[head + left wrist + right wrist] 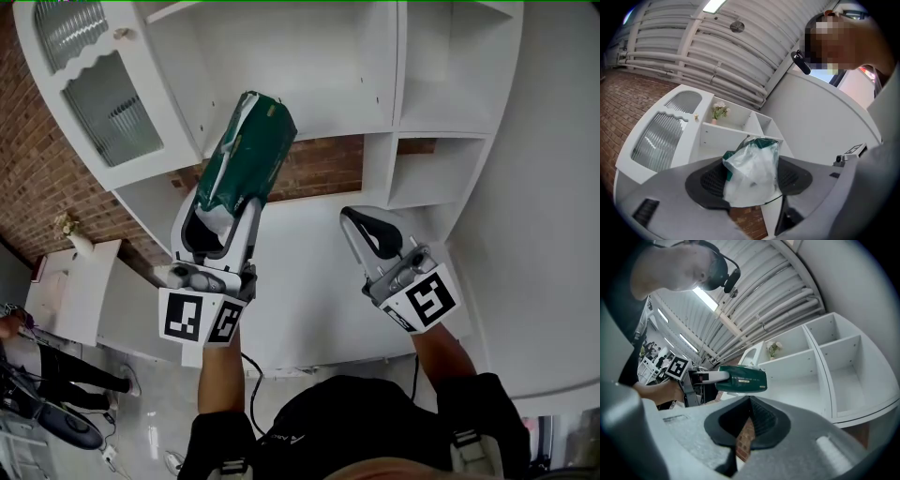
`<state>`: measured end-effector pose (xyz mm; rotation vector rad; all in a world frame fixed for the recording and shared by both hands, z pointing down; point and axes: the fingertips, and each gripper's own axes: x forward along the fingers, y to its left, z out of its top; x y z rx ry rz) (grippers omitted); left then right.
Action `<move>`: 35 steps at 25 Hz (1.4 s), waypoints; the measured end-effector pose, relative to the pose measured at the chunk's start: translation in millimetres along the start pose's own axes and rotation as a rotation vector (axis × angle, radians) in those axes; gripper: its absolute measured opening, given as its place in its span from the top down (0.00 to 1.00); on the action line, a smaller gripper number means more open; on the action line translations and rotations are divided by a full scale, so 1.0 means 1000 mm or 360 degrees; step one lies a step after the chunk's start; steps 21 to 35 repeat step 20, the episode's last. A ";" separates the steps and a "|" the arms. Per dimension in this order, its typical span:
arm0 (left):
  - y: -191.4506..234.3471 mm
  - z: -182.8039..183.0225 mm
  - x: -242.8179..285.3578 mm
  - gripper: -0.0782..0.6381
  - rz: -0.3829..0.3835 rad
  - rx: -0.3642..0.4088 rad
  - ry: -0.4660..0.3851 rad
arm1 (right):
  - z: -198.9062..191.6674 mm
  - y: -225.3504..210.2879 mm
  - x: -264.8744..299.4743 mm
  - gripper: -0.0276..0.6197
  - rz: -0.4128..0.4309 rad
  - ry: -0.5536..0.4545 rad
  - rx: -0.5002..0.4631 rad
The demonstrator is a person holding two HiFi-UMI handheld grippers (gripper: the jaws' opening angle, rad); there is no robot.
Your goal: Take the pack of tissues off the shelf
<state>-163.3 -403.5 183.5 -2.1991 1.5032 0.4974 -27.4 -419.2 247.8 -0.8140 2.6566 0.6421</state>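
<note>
White open-fronted shelving (319, 66) stands against a red brick wall (37, 178) ahead of you, with a ribbed-glass cabinet door (103, 103) at its left side and a small vase of pale flowers (719, 111) on one upper board. Your left gripper (225, 202) is clamped on the green plastic-wrapped pack of tissues (248, 150). The near end of the pack sits between the two jaws, and the rest sticks out past the tips, pointing up and away towards the shelf openings. In the left gripper view the crumpled clear end of the wrapper faces the camera. The black ribbed pads (705, 183) press on it from both sides, so the jaws stand partly apart with the pack filling the space between them. From your right gripper view the pack (740, 379) lies level in the air in front of the shelving, held at its left end by the left gripper (701, 377) and resting on no board that view shows. Your right gripper (354, 217) is well to the right of the pack and lower in the head view. Its jaws are drawn together at the tips with nothing between them, and only a sliver of brick shows through the narrow gap behind the pads.
</note>
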 end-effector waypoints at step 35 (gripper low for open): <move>0.002 0.001 -0.006 0.49 -0.0053 -0.0002 -0.0020 | -0.002 0.012 0.003 0.95 -0.0021 -0.0008 -0.0018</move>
